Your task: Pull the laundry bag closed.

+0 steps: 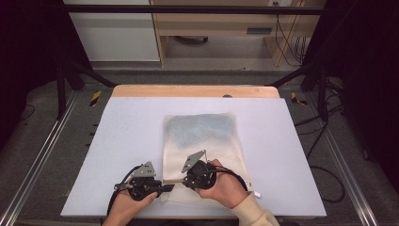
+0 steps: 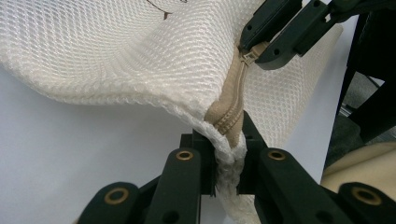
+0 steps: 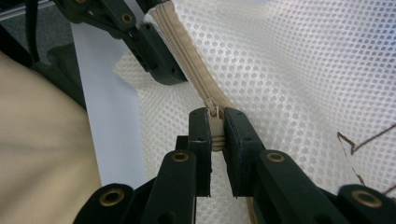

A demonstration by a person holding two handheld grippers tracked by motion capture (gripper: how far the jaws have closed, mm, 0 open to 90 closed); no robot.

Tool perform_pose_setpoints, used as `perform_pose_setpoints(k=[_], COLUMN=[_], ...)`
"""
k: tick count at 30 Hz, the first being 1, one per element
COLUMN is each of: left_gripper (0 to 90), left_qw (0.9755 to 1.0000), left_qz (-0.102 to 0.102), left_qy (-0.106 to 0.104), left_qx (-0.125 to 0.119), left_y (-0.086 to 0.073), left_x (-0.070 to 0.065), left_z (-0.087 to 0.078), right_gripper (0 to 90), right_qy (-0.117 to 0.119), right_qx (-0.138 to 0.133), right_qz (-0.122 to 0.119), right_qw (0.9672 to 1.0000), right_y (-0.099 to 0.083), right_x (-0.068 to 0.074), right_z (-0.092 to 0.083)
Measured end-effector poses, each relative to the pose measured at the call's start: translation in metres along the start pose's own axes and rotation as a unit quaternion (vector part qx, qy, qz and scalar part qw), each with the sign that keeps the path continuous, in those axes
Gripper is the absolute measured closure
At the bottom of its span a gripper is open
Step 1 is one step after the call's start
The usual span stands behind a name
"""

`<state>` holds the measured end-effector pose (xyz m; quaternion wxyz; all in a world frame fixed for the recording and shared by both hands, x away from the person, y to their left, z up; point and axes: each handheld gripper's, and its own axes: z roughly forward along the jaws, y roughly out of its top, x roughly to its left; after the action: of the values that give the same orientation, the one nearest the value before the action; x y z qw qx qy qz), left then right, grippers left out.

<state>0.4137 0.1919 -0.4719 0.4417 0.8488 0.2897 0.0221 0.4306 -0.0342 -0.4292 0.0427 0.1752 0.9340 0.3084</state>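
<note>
High view. A white mesh laundry bag [image 1: 202,150] lies flat on the pale table top [image 1: 117,141], its near edge close to the person's side of the table. The left gripper [image 1: 165,188] sits at the bag's near left corner, held in the left hand [image 1: 127,205]. The right gripper [image 1: 181,180] lies just beside it over the bag's near edge, held in the right hand [image 1: 223,186], whose cream sleeve [image 1: 254,214] enters from below the bag. The two grippers point toward each other and are nearly touching. A darker bluish patch shows through the far half of the bag.

Left gripper view. The left gripper [image 2: 229,156] has its jaws pressed narrow on the bag's corner seam [image 2: 229,154], where the beige zipper tape [image 2: 231,107] ends. The mesh bag [image 2: 116,51] rises and folds away above the seam. Farther along the zipper, the right gripper [image 2: 252,53] pinches the zipper pull [image 2: 247,57].

Right gripper view. The right gripper [image 3: 217,130] has its jaws clamped on the beige zipper pull [image 3: 215,126], with only the tab between them. The zipper [image 3: 187,56] runs up from the pull toward the left gripper [image 3: 149,32], which grips the bag's corner beyond. The mesh bag [image 3: 303,84] spreads out on the right of the zipper, and the cream sleeve [image 3: 42,140] lies on its left.
</note>
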Motion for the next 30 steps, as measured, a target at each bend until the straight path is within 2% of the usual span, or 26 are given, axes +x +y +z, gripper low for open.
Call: perform_pose_setpoints(k=[21, 30], left_gripper=[82.2, 82.2], left_qw=[1.0000, 1.0000], left_qz=[0.001, 0.003], left_qy=[0.003, 0.004], left_qx=[-0.005, -0.003], left_y=[0.000, 0.000], left_x=[0.001, 0.000], left_z=[-0.002, -0.001], right_gripper=[82.0, 82.0], right_qy=[-0.014, -0.018], right_qx=[-0.006, -0.008], right_qz=[0.025, 0.028], right_qw=[0.9996, 0.9994], right_y=[-0.019, -0.024], right_x=[-0.008, -0.009], right_z=[-0.013, -0.013])
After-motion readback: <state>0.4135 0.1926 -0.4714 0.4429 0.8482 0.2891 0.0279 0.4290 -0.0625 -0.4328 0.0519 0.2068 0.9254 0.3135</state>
